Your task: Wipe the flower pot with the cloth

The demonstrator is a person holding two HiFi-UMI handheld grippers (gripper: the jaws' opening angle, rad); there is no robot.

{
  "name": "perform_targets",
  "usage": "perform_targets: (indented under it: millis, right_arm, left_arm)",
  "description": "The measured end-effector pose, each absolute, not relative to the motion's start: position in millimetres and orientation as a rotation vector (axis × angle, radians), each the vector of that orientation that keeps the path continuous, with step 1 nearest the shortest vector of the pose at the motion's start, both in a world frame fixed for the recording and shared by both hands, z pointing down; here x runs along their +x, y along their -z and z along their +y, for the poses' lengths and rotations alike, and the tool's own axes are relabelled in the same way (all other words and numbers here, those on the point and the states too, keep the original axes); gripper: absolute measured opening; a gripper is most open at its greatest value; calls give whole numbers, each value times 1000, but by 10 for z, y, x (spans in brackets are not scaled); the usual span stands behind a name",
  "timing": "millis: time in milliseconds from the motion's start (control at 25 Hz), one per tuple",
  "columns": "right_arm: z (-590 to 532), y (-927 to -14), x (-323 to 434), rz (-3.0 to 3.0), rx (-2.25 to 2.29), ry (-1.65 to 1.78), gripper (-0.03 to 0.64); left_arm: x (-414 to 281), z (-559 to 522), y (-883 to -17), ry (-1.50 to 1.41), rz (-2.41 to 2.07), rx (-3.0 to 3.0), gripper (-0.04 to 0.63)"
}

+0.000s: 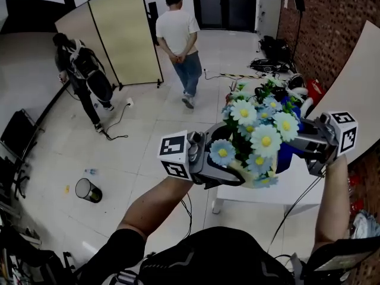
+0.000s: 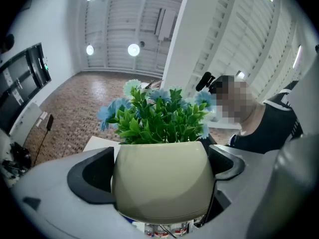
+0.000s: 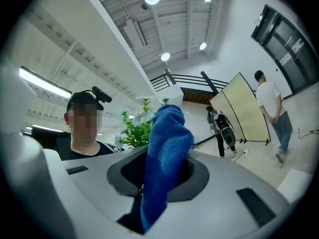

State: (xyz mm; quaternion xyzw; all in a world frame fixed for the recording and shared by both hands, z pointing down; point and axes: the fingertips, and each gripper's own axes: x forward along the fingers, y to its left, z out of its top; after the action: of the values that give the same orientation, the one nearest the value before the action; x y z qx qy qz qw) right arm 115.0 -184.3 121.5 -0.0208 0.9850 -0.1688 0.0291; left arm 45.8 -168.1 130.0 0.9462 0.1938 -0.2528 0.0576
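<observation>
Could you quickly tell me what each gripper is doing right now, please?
Left gripper: shut on the flower pot.
Right gripper: shut on the blue cloth.

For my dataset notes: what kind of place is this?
Probably a studio or workshop hall: a red brick wall, a beige partition screen, and a black cable on the pale tiled floor.

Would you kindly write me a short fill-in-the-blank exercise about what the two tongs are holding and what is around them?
1. The left tongs grip a flower pot whose leaves are ____.
2. The cloth in the right tongs is ____.
3. In the head view, the flowers have ____ centres.
4. A person in a white T-shirt clasps both hands behind the ____.
Missing words: green; blue; yellow; back.
</observation>
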Motion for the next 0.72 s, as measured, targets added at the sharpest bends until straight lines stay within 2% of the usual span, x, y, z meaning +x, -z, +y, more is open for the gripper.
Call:
perform_targets:
  millis: [560,720]
  right_arm:
    - [-974,-1396,651,3161,-235,285,77]
    - [-908,-1301,804,3110,-258,251,77]
  left_arm:
    - [482,-1762,-1530,791,497,2827,597]
    - [497,-1751,-1548,822,498,2799,597]
